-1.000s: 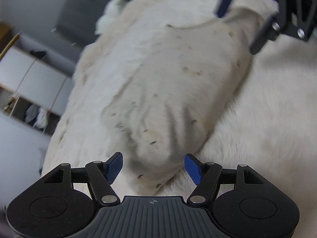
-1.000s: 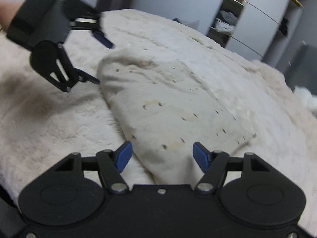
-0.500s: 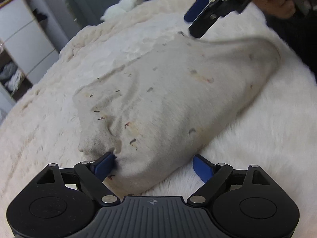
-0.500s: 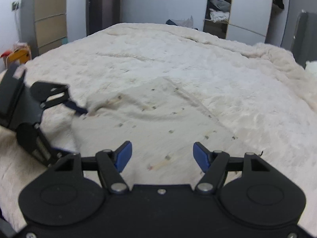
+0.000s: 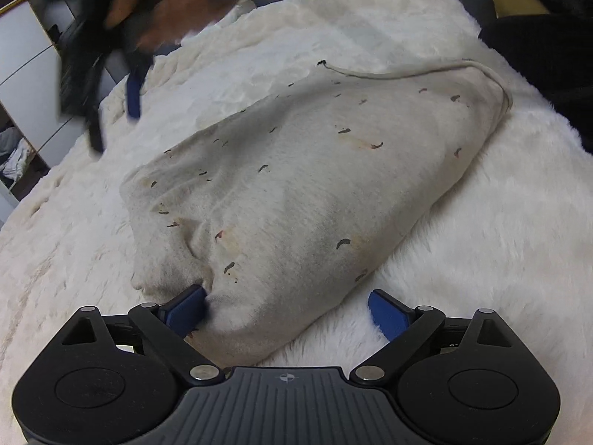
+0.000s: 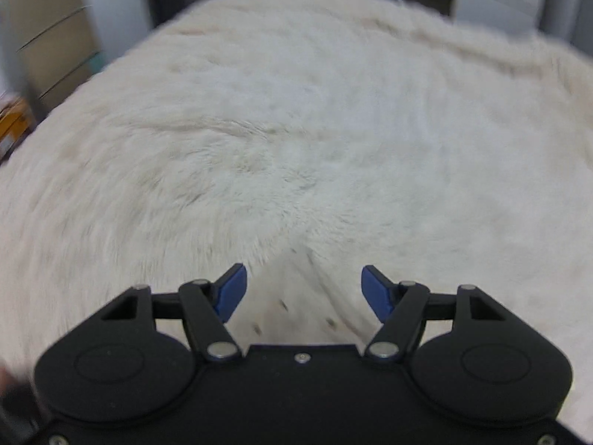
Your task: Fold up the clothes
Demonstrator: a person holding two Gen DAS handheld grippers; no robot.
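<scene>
A cream garment with small dark specks lies folded on a white fluffy bedspread. My left gripper is open and low at the garment's near end, with its left fingertip touching the cloth. My right gripper is open and empty, and a corner of the garment shows between its fingers. In the left wrist view the right gripper is a blurred shape held by a hand above the bed at upper left.
The bedspread fills most of the right wrist view. White cabinets stand at the left. A dark shape sits at the bed's right edge. A brown dresser stands at the far left.
The right gripper has lifted away from the garment's far end and swung to the left above the bed. The left gripper stays at the near end.
</scene>
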